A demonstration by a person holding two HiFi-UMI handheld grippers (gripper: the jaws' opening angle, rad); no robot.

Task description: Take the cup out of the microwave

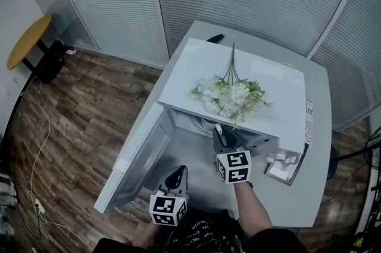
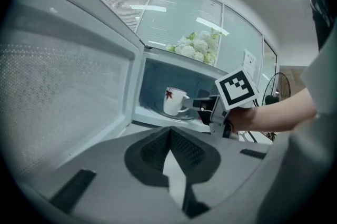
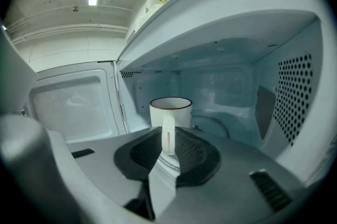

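While upright, cup handle (image 3: 168, 136) between jaws

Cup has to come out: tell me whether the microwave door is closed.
No: the microwave door stands swung wide open at the left, and the cup shows inside.

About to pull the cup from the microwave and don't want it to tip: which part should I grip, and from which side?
Grip the handle, coming straight in through the open front of the microwave. The cup stands upright with its handle facing the opening, a narrow vertical strip that suits jaws closing from either side. The right gripper has it between its jaws.
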